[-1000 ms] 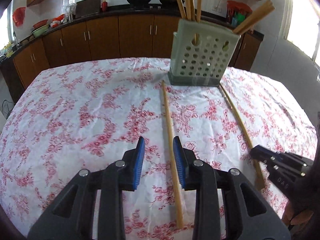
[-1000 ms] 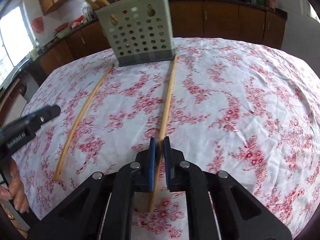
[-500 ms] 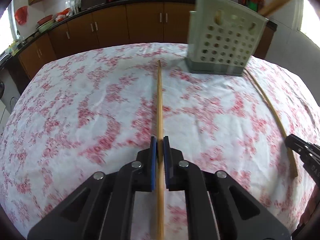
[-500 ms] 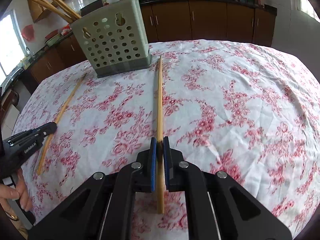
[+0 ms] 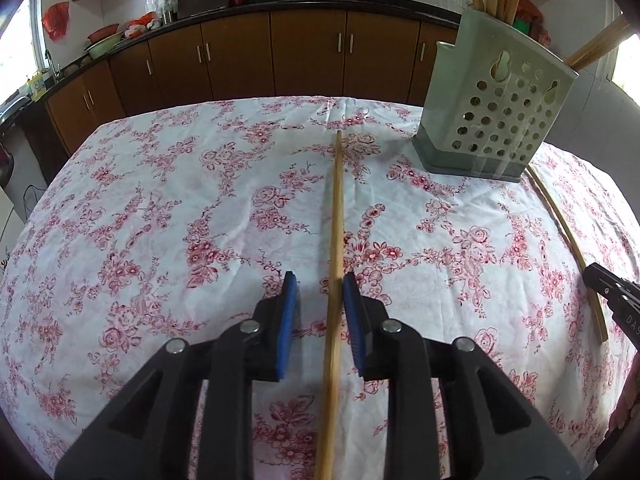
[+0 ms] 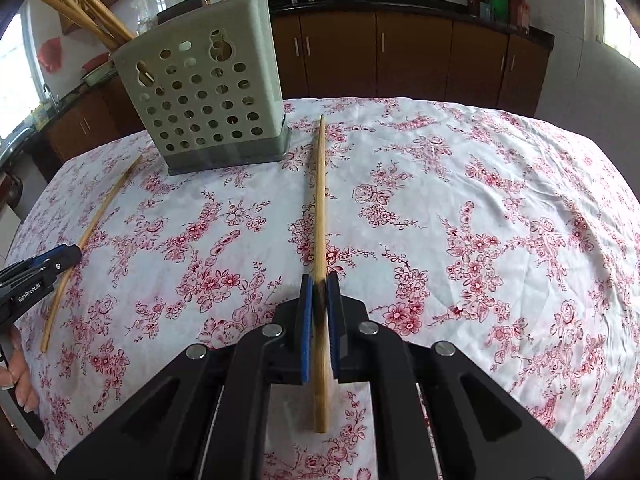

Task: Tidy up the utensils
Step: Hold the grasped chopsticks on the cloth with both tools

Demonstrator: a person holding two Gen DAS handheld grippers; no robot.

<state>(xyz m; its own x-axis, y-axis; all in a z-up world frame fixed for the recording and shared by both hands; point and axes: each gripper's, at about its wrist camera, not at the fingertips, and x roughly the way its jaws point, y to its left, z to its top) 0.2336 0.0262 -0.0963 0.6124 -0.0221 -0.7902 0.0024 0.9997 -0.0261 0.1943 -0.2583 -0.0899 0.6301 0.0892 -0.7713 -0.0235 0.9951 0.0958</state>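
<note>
Two long wooden chopsticks lie on the floral tablecloth (image 5: 160, 220). One chopstick (image 5: 338, 208) runs between the blue pads of my left gripper (image 5: 319, 280), whose jaws are opening. It sits close to the right pad and clear of the left one. My right gripper (image 6: 320, 280) is shut on the other chopstick (image 6: 320, 200), which points toward the grey-green perforated utensil holder (image 6: 208, 100). The holder (image 5: 496, 120) stands at the far right of the table with several chopsticks upright in it. Each gripper shows at the edge of the other's view, the right gripper (image 5: 612, 300) and the left gripper (image 6: 40, 276).
Brown kitchen cabinets (image 5: 280, 56) and a dark counter with pans and bowls run behind the table. The table edge drops off on the left and right. A person's fingers (image 6: 20, 384) show at the lower left of the right wrist view.
My left gripper moved onto the chopstick, closed on it, and has now parted its jaws again. The right gripper stays shut on its chopstick and has shifted, the holder sliding sideways in view.
</note>
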